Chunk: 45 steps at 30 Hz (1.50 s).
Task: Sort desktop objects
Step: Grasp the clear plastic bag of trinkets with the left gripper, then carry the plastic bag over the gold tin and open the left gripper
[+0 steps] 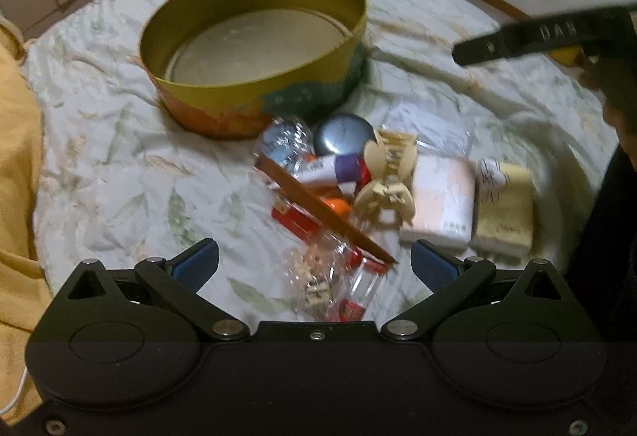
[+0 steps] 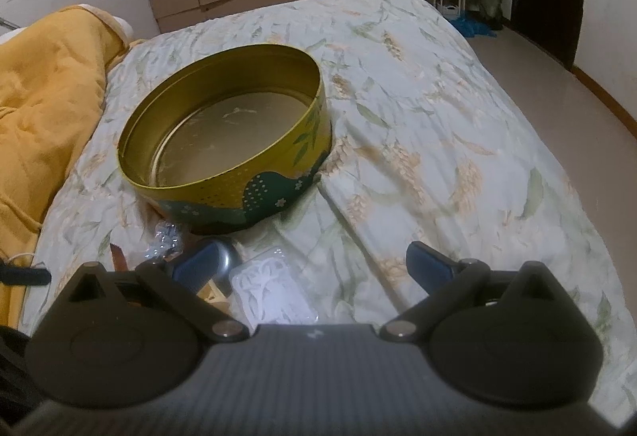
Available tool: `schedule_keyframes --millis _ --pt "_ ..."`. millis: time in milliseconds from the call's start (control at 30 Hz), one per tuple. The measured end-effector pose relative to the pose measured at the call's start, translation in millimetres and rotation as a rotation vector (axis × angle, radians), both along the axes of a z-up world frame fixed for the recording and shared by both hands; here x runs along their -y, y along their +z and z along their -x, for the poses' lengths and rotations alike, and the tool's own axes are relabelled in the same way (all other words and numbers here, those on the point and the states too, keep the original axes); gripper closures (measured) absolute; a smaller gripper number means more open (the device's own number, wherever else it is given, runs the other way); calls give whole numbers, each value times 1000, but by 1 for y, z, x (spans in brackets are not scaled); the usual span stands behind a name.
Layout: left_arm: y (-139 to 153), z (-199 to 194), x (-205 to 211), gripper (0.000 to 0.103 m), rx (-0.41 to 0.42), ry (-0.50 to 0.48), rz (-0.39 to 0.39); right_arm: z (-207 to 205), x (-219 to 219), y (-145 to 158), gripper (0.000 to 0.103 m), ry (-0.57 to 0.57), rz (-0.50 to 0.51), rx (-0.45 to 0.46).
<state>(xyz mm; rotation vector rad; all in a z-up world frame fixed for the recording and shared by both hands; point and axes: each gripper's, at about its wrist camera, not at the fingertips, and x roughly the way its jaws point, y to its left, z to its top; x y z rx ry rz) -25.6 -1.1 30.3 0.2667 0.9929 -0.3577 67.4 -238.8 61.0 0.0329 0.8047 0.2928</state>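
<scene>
A round gold tin (image 1: 254,49) stands empty on the bed; it also shows in the right wrist view (image 2: 227,141). In front of it lies a heap: a beige hair claw (image 1: 386,181), a grey-blue round case (image 1: 344,135), a white tube (image 1: 330,173), a brown stick (image 1: 322,209), a red pack (image 1: 294,221), clear bags (image 1: 318,276), a pink tissue pack (image 1: 442,201) and a yellow one (image 1: 505,209). My left gripper (image 1: 314,264) is open and empty just above the near bags. My right gripper (image 2: 310,264) is open and empty over a clear white packet (image 2: 270,288).
The bed has a wrinkled leaf-print sheet (image 2: 438,141). A yellow blanket (image 2: 43,97) lies at the left. The right gripper's black body (image 1: 537,34) shows in the left wrist view at the upper right. Floor (image 2: 565,77) runs along the bed's right edge.
</scene>
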Motion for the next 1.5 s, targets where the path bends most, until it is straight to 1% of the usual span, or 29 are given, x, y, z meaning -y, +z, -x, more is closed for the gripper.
schedule_keyframes --millis 67,200,233,267,333,367,433,500,533,567,600,667,733,800,833,967,1067,1233,1300,1500 --pt "-3 -1 0 0 -15 -22 5 -2 2 -1 0 -11 -8 -10" --pt "-7 -8 -2 1 -64 -47 44 -4 6 -2 0 -23 -28 -25" --pt "-9 -11 -2 3 -73 -50 45 -4 7 -3 0 -27 -30 -27" --pt "-11 -13 -2 10 -86 -50 44 -4 7 -3 0 -30 -31 -30" --pt "-16 -19 -2 16 -123 -53 49 -5 7 -3 0 -34 -29 -34" --pt "-18 -21 -2 19 -134 -55 49 -6 7 -3 0 -35 -27 -35" --pt "-22 -23 -3 19 -156 -54 47 -6 7 -4 0 -33 -24 -38" --pt "-22 -24 -3 22 -164 -54 54 -6 6 -4 0 -32 -20 -40" --pt "-23 -24 -3 25 -166 -55 55 -6 6 -4 0 -31 -18 -40" --pt "-24 -25 -3 32 -170 -52 53 -5 6 -4 0 -31 -17 -40" --pt "-26 -26 -3 36 -176 -47 49 -5 6 -4 0 -31 -18 -40" --pt "-31 -29 -2 58 -202 -26 32 -5 6 -4 0 -31 -17 -40" --pt "-35 -28 0 66 -216 -24 6 -5 6 -4 0 -29 -13 -39" --pt "-32 -26 -1 74 -201 -30 19 -5 5 -4 0 -27 -9 -39" --pt "-29 -24 -3 75 -187 -22 35 -4 5 -4 0 -26 -6 -38" --pt "-20 -21 -13 78 -140 39 83 -2 5 -2 0 -21 -6 -35" --pt "-11 -19 -21 78 -110 75 121 -1 4 -2 0 -17 -4 -35" --pt "3 -18 -33 78 -60 142 161 0 2 -1 0 -6 3 -32" --pt "10 -20 -38 78 -37 176 186 0 2 -1 0 -3 5 -32" --pt "31 -40 -43 78 27 228 226 0 0 -2 0 5 11 -38"
